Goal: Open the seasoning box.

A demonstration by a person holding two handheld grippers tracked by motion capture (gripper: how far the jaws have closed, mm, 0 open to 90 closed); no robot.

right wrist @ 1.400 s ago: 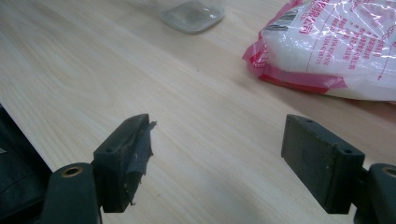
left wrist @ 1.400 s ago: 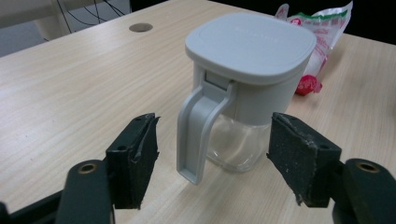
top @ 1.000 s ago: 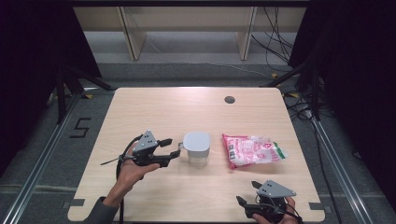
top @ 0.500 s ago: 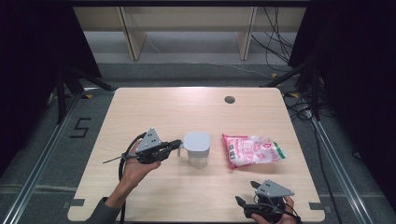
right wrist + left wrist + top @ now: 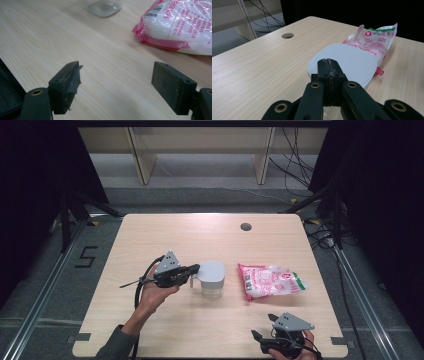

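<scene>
A clear jar (image 5: 212, 289) with a pale grey lid (image 5: 213, 272) stands mid-table. My left gripper (image 5: 196, 268) is shut, with its tips at the lid's left edge. In the left gripper view the jaws (image 5: 328, 62) press together just over the near rim of the lid (image 5: 354, 62), with nothing visible between them. A pink-and-white bag (image 5: 270, 281) of white grains lies to the right of the jar. My right gripper (image 5: 263, 326) rests open near the table's front right edge. In its own view, bare wood lies between the jaws (image 5: 116, 75), and the bag (image 5: 182, 22) and jar base (image 5: 103, 6) lie farther off.
A round cable hole (image 5: 245, 226) sits in the tabletop near the back edge. Wooden shelving legs and loose cables stand on the floor behind the table (image 5: 150, 240). Dark frames flank both sides.
My left gripper has moved right toward the jar, and its tips now reach the lid's edge. The right gripper has stayed in place.
</scene>
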